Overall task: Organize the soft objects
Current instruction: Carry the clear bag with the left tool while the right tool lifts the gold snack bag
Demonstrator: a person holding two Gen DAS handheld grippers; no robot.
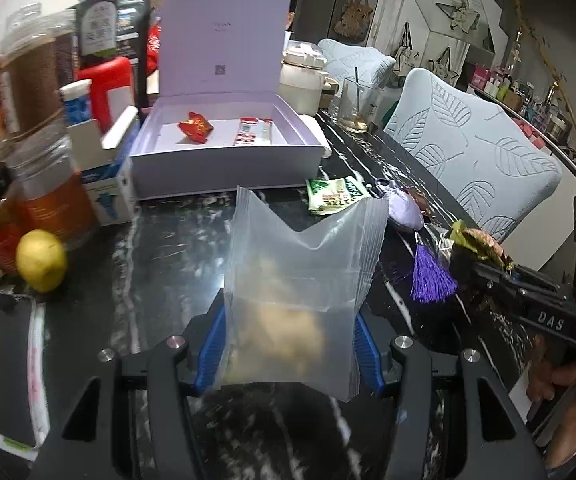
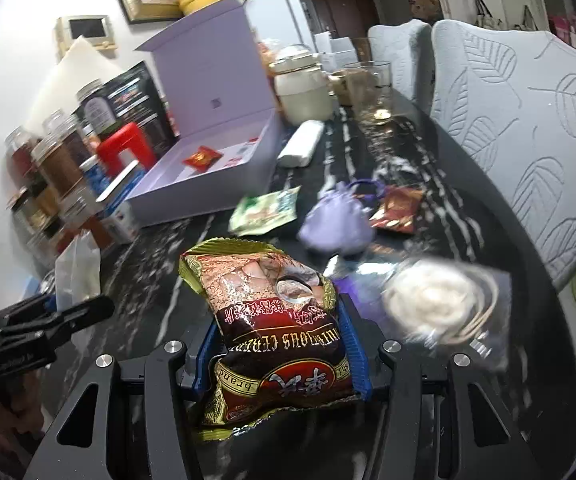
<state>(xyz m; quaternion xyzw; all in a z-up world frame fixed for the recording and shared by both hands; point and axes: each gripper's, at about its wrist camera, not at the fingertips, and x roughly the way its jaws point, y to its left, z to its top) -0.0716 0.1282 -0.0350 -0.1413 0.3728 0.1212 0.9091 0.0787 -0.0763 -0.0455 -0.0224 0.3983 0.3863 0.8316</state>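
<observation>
Marble table (image 1: 160, 240), bag (image 1: 299, 280) between fingers (image 1: 214, 332)

**Black marble-patterned tabletop and the objects resting on it**

A black tabletop with white veining (image 1: 160, 240) carries the scene. At the far centre lies an open lilac cardboard box with raised lid (image 1: 224, 156). Left of it stand clear plastic jars with brown and orange contents (image 1: 48, 184), a blue-and-white carton (image 1: 112, 188) and a yellow lemon (image 1: 41, 260). Near the box's right corner lie a green-and-white sachet (image 1: 333, 196), a lilac fabric pouch with purple tassel (image 1: 403, 212) and a small red foil packet (image 2: 395, 208). Farther back stand a cream ceramic jar with lid (image 1: 301, 80) and a clear drinking glass (image 1: 357, 100). A white roll (image 2: 301, 144) lies beside the box.
</observation>
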